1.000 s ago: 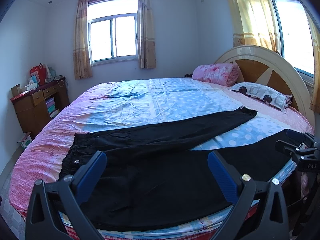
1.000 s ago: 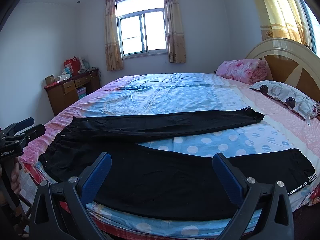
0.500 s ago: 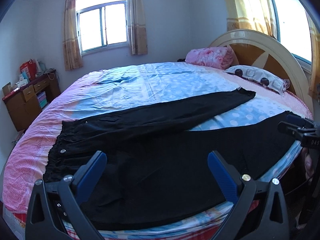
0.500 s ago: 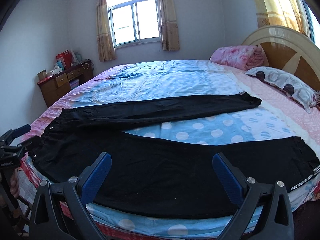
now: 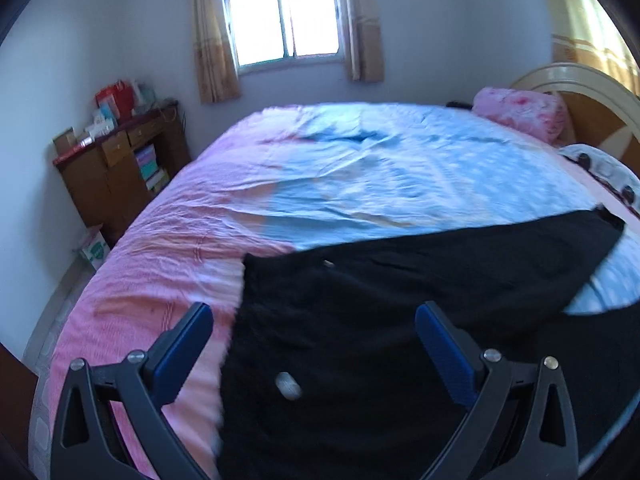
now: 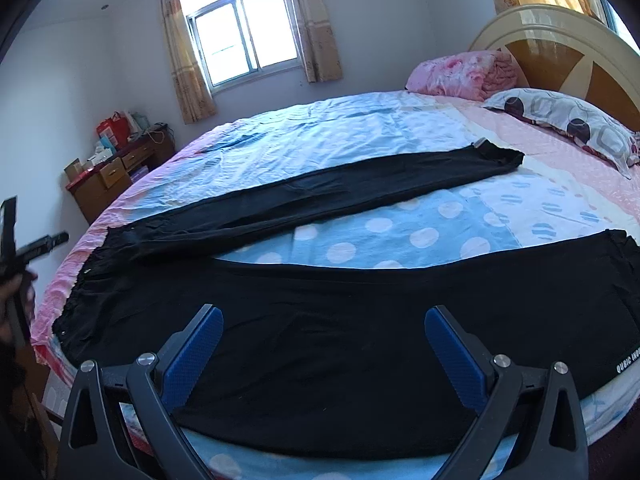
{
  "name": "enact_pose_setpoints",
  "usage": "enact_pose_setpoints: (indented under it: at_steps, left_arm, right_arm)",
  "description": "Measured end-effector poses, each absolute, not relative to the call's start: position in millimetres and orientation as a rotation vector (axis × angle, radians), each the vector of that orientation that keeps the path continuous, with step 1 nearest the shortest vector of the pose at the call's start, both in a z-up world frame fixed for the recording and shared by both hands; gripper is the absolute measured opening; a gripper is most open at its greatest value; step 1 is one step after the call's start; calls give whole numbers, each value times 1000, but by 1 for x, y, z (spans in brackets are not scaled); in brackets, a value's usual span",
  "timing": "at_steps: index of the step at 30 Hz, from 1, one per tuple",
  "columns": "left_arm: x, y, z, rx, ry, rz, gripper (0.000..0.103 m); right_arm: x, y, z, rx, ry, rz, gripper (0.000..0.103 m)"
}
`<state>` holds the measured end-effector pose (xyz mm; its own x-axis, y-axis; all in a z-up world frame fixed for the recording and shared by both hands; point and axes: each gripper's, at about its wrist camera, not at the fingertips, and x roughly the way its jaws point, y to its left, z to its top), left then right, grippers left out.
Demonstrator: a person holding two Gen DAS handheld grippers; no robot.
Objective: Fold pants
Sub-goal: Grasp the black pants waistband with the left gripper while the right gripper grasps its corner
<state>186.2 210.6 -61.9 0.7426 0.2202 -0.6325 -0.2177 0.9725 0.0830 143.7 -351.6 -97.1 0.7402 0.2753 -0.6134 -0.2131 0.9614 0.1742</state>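
Note:
Black pants (image 6: 340, 312) lie flat on the bed, legs spread in a V, waistband at the left and cuffs toward the headboard. In the left wrist view the pants (image 5: 360, 320) fill the lower right, waistband edge just ahead of the fingers. My left gripper (image 5: 314, 324) hangs open above the waistband end, holding nothing. My right gripper (image 6: 324, 328) is open above the near leg, nothing between its blue pads. The left gripper (image 6: 36, 244) shows at the left edge of the right wrist view, held by a hand.
The round bed (image 6: 400, 140) carries a blue and pink sheet. A pink quilt (image 6: 460, 72) and patterned pillow (image 6: 568, 124) sit by the headboard (image 6: 560, 44). A wooden desk (image 5: 116, 176) with boxes stands at the left wall under a window.
My left gripper has swung left and closer to the waistband, so the view now faces the desk side. The right gripper moved slightly nearer the near leg. The pants have not moved.

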Motion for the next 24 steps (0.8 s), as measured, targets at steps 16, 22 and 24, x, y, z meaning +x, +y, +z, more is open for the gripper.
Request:
enact_pose_setpoints:
  at_steps: [16, 22, 24]
  left_arm:
    - [319, 282, -149, -71, 984, 204, 36]
    - [325, 280, -151, -48, 1013, 196, 33]
    - [327, 281, -152, -49, 1020, 198, 33]
  right_arm:
    - [236, -403, -79, 48, 768, 109, 102]
    - [327, -459, -50, 54, 803, 59, 102]
    - [364, -473, -43, 11, 808, 16, 102]
